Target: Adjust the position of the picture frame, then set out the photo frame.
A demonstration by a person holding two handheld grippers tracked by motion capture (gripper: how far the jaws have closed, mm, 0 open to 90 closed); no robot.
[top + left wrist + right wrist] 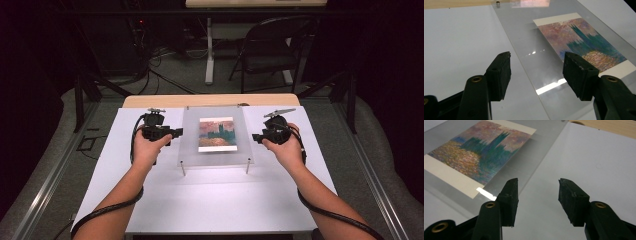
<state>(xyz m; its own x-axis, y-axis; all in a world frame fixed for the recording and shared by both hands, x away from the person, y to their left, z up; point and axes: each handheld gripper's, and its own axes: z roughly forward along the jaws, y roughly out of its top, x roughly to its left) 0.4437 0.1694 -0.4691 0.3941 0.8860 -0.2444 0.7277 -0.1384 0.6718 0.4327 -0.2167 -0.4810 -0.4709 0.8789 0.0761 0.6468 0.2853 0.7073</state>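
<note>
left gripper (536,67): jaws apart, empty, straddling left edge of clear panel (524,45) | right gripper (537,192): jaws apart, empty, beside panel's right edge | picture (216,134) between both

- The clear plate (529,50) runs off the top and right edges in the left gripper view, so its far corners are cut off
- In the right gripper view the picture (479,152) under it is cropped at the left edge
- From the high view the picture's painted detail is too small to tell
- The chair (272,47) beyond the table sits in shadow, legs unclear
</note>
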